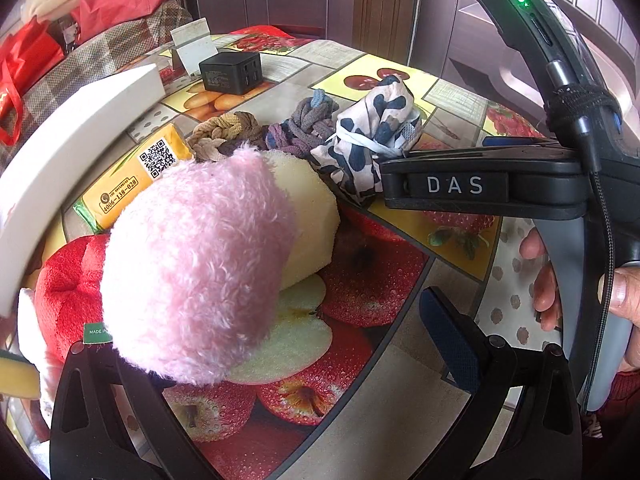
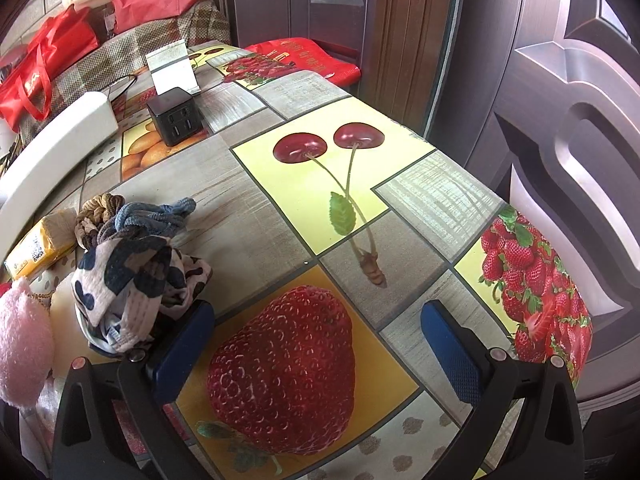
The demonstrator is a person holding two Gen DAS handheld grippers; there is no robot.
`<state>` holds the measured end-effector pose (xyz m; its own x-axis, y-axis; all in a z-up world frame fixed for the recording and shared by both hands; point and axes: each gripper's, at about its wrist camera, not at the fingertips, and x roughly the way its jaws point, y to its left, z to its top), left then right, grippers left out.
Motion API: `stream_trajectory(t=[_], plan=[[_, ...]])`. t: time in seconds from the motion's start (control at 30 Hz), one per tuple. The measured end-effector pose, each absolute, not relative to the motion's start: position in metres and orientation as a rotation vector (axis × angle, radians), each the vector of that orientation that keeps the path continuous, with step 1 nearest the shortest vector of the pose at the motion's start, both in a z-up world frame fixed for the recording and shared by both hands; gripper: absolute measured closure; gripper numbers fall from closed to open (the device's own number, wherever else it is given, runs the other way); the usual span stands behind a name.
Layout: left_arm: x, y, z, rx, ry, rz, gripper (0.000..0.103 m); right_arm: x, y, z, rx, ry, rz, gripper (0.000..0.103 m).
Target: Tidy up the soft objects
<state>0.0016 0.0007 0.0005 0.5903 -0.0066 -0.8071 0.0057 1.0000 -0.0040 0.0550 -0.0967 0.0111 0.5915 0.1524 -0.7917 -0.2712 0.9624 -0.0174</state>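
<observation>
Pink fleecy plush toy (image 1: 192, 264) fills the left side of the left wrist view, sitting over the near finger of the left gripper (image 1: 280, 360), whose jaws stand wide; whether that finger touches the plush cannot be told. Beside the plush lie a pale yellow foam sponge block (image 1: 310, 208), a red velvety plush piece (image 1: 68, 292), a heap of braided brown, purple and blue fabric hair ties (image 1: 280, 128) and a crumpled white cloth with dark blue blotches (image 1: 372, 136).

The right gripper (image 2: 320, 352) hovers low over the fruit-printed oilcloth table (image 2: 280, 184), jaws wide and holding nothing, its left blue pad (image 2: 184, 344) just beside the blotched cloth.

Risk: the soft pile is tightly packed, so closing on one item would probably snag a neighbour, and the hair ties could drag out as a chain. A yellow printed packet (image 1: 132, 176) and a long white box (image 1: 68, 152) hem the pile on its far left.

Open room lies to the right, over the cherry and strawberry panels, up to the rounded table edge near the door.
</observation>
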Motion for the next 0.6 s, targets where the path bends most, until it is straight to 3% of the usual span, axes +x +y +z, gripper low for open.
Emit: stream_trajectory(t=[0.6], plan=[[0.0016,0.0007,0.0004,-0.001,0.939,-0.007,0.001,0.0556,-0.0911,0.0110,-0.140,0.906,0.255,0.000]])
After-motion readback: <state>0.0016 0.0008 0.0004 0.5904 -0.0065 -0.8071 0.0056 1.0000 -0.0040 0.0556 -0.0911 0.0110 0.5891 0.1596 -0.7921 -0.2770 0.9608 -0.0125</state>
